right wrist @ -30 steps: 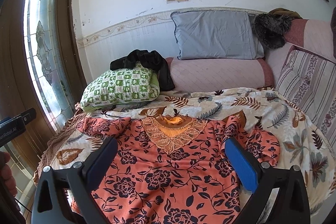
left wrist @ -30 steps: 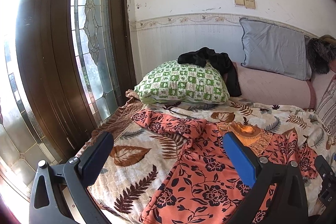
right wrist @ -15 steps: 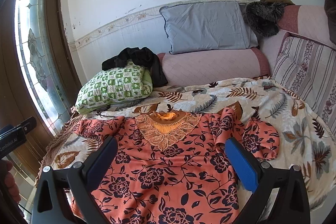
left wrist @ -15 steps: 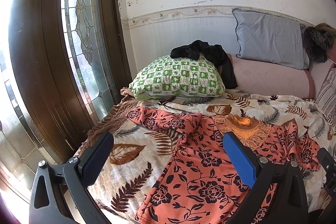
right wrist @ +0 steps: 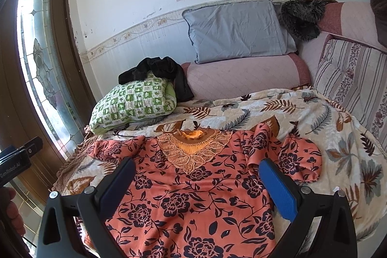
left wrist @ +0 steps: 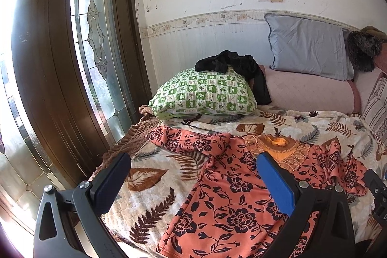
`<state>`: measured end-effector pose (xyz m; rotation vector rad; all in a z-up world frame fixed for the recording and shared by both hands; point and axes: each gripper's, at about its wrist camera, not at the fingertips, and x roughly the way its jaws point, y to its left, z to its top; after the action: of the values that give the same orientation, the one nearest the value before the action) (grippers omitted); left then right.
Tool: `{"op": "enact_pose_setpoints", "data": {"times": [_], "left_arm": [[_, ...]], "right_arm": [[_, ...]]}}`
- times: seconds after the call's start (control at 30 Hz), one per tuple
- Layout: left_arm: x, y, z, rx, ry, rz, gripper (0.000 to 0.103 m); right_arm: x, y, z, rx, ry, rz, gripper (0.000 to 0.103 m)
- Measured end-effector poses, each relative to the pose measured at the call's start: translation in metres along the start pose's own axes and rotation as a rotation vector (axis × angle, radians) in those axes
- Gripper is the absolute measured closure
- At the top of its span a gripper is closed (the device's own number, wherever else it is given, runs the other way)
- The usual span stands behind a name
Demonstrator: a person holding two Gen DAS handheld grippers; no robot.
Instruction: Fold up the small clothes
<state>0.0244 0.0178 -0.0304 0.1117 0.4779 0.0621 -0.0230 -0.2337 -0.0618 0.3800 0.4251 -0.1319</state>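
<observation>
An orange top with dark flowers and a lace collar [right wrist: 193, 187] lies spread face up on the leaf-print bedspread [right wrist: 302, 113]. It also shows in the left wrist view [left wrist: 232, 190]. Its left sleeve [left wrist: 188, 140] lies stretched toward the bed's left edge, its right sleeve [right wrist: 297, 156] is bunched. My left gripper [left wrist: 193, 175] is open and empty above the top's left side. My right gripper [right wrist: 196, 175] is open and empty above the top's chest.
A green checked pillow [right wrist: 135, 105] with a black garment [right wrist: 157, 69] on it lies behind the top. A grey pillow [right wrist: 237, 30] and a pink bolster [right wrist: 244, 76] stand at the wall. A glazed wooden door [left wrist: 72, 64] stands left of the bed.
Both grippers have drawn back and risen a little, so more of the wall and bed shows. The top has not moved. Both stay open.
</observation>
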Motion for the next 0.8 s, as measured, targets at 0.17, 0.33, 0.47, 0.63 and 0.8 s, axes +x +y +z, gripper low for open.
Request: {"op": "enact_pose_setpoints", "data": {"times": [0.17,0.33,0.47,0.63,0.8], "left_arm": [[-0.001,0.001,0.000,-0.003,0.000,-0.006,0.000],[0.002,0.000,-0.001,-0.005,0.004,-0.007,0.000],[0.006,0.001,-0.003,-0.004,0.011,-0.005,0.000],[0.013,0.005,-0.004,-0.009,0.020,0.002,0.000],[0.018,0.008,-0.003,-0.017,0.025,0.001,0.000]], "right_arm": [[-0.004,-0.001,0.001,-0.004,-0.005,-0.004,0.000],[-0.004,-0.002,0.001,-0.005,-0.003,-0.004,0.000],[-0.001,-0.001,0.001,-0.010,0.007,-0.003,0.000],[0.010,0.006,0.001,-0.019,0.025,0.005,0.000],[0.017,0.012,-0.001,-0.037,0.035,0.004,0.000]]}}
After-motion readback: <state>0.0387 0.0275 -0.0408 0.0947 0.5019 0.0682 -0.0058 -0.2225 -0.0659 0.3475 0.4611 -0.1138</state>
